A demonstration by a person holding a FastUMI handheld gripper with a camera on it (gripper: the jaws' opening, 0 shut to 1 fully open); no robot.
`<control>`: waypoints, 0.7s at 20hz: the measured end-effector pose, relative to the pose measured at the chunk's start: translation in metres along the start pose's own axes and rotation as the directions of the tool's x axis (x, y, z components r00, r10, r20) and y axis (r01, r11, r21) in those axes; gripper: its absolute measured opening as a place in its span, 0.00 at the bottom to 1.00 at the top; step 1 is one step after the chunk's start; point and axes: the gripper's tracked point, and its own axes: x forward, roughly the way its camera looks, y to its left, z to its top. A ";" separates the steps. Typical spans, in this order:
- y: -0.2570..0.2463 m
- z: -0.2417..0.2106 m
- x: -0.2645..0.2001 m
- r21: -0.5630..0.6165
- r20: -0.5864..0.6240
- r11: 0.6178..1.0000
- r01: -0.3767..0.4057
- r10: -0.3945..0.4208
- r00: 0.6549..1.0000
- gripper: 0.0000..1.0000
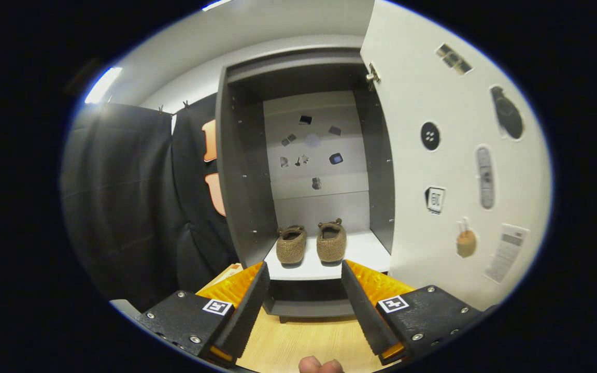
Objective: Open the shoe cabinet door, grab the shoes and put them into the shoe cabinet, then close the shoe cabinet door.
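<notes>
A pair of brown fuzzy slippers [311, 243] stands side by side, upright, on the white shelf [366, 251] inside the grey shoe cabinet [236, 171]. The cabinet door [454, 171] is swung wide open to the right, its white inner face covered with small stickers. My gripper [303, 272] is open with nothing between its fingers. It hovers in front of the cabinet, and the slippers lie a little beyond the fingertips.
Black cloth [122, 197] hangs to the left of the cabinet. A light wooden surface [303, 342] lies under the fingers, in front of the cabinet's base. Small stickers dot the cabinet's back panel [314, 145]. Fingertips of a person's hand [320, 366] show below the gripper.
</notes>
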 end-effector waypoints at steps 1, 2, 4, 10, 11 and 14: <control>0.002 0.000 -0.020 -0.003 0.010 1.000 -0.010 0.010 1.000 0.87; 0.000 0.000 -0.039 -0.006 0.017 1.000 -0.018 0.018 1.000 0.88; -0.002 0.006 -0.079 -0.001 0.036 0.999 -0.037 0.037 0.999 0.88; -0.046 0.010 -0.163 0.008 0.051 1.000 -0.002 0.002 0.999 0.88; -0.059 0.009 -0.173 0.012 0.051 1.000 0.014 -0.014 0.999 0.88; -0.096 0.010 -0.188 0.030 0.052 0.998 0.056 -0.057 0.997 0.88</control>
